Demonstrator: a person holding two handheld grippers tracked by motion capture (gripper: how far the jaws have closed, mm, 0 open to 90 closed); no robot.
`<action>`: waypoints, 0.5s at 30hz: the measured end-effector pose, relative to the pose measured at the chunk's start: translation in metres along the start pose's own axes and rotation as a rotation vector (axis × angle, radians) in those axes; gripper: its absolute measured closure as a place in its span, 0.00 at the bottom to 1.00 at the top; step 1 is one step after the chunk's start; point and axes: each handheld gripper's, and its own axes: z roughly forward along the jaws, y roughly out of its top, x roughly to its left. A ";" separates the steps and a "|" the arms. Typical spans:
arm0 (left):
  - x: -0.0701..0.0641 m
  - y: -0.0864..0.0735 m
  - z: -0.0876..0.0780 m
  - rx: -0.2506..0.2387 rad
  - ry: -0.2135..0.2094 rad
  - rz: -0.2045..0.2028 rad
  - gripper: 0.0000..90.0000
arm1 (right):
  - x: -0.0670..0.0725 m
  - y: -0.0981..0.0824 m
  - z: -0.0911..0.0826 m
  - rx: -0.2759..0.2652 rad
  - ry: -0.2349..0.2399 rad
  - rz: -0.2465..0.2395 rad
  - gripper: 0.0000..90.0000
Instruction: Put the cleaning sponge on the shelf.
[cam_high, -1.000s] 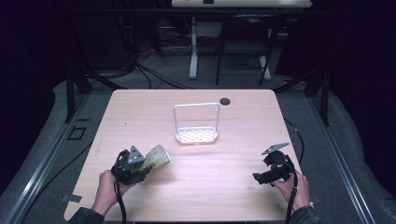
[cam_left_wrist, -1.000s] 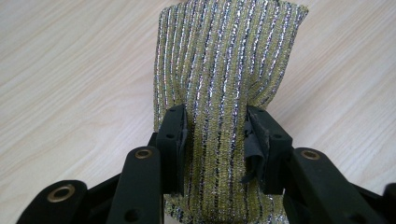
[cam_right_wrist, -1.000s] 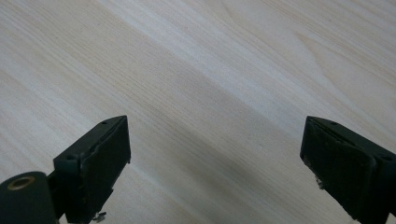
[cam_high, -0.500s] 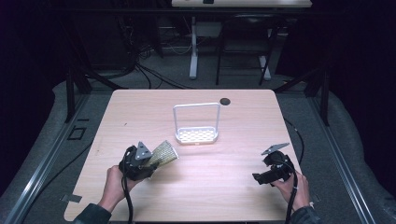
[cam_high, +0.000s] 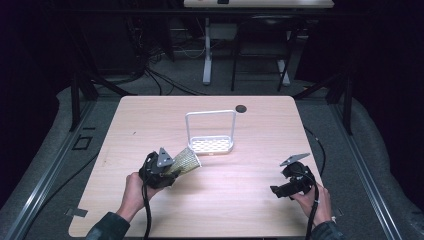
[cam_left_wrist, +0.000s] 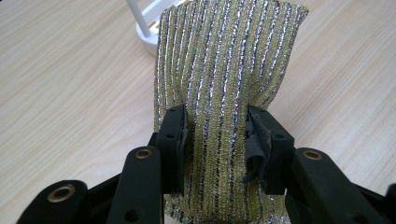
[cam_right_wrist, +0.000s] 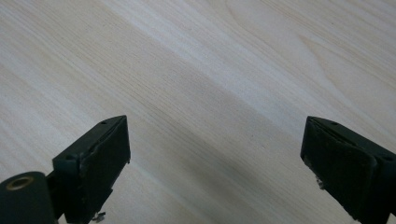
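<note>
Since the earlier frame, the left gripper (cam_high: 172, 167) has been carried forward and to the right across the table (cam_high: 250, 210), and the sponge (cam_high: 186, 161) it holds has been brought nearer to the white rack (cam_high: 210, 131); the right gripper (cam_high: 287, 185) has been kept where it was. In the high view the gold and silver striped sponge is seen sticking out from the left gripper toward the rack, its far end just beside the rack's perforated base, though whether they touch cannot be told. The sponge is held off the table surface. In the left gripper view the sponge (cam_left_wrist: 224, 70) is pinched between the two black jaws, which are pressed against its sides so that it is squeezed narrower there and widens beyond them; a corner of the rack (cam_left_wrist: 144, 28) is seen behind its far edge. In the right gripper view the jaws of the right gripper (cam_right_wrist: 215, 163) are spread wide apart over bare wood, with nothing between them. The right gripper is held low near the table's right front corner, well apart from the rack and sponge. A small dark disc (cam_high: 241, 108) lies near the far edge of the table, behind the rack.
</note>
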 end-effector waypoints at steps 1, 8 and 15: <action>-0.001 0.001 0.001 -0.004 0.001 0.000 0.67 | 0.000 0.000 0.000 0.000 0.000 0.000 0.09; -0.005 0.011 0.008 -0.015 -0.010 0.014 0.67 | 0.000 0.000 0.000 0.001 -0.001 -0.003 0.09; -0.007 0.019 0.015 -0.027 -0.024 0.016 0.68 | 0.000 0.000 0.000 0.004 0.002 0.000 0.09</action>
